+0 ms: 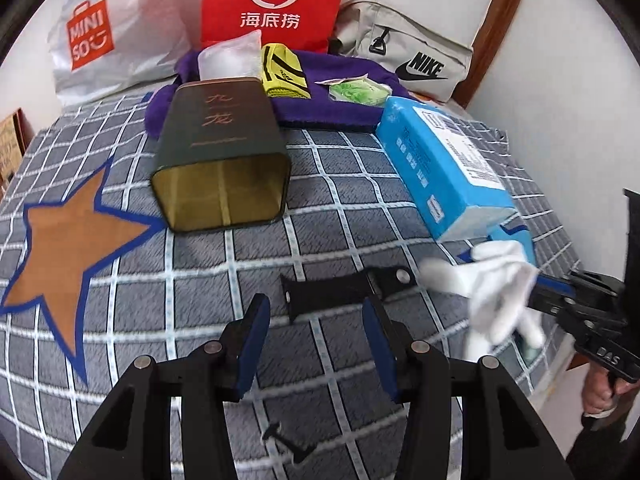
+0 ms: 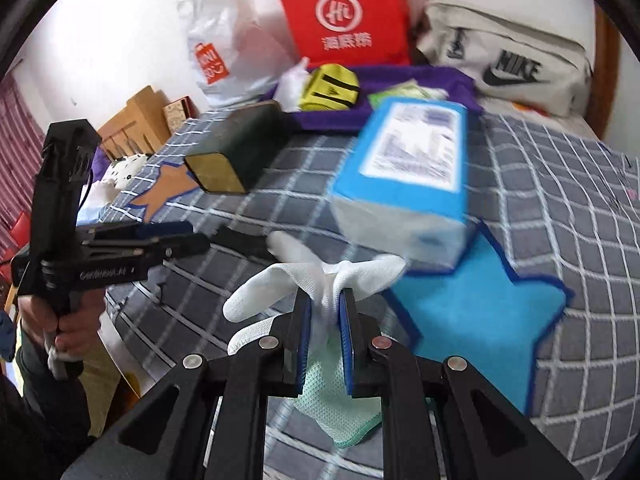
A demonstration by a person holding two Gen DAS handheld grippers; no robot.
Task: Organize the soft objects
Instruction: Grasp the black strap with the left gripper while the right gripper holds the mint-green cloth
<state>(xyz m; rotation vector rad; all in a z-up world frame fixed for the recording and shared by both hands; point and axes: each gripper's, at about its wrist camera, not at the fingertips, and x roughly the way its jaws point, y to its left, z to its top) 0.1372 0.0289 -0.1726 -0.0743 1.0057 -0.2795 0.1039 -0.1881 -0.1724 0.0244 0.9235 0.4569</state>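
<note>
Item: white knitted fabric glove [image 2: 320, 280] with a mint-green cuff, pinched mid-body by the right gripper [image 2: 325, 312] above the grey checked bedspread [image 2: 560, 168]. Left gripper [image 1: 316, 312]: jaws apart, nothing held, over a black strap [image 1: 344, 288]. Risk: limp fingers may be snagged on the blue cardboard box [image 2: 404, 176], or the thin pinch lost.

surface: my bed [image 1: 360, 208], grey checked cover with star patches | on it: dark tin [image 1: 220, 156] on its side, open end toward me | blue box [image 1: 448, 168] lying flat | black strap [image 1: 344, 292] | purple cloth [image 1: 320, 108] at the back | three bags against the wall
</note>
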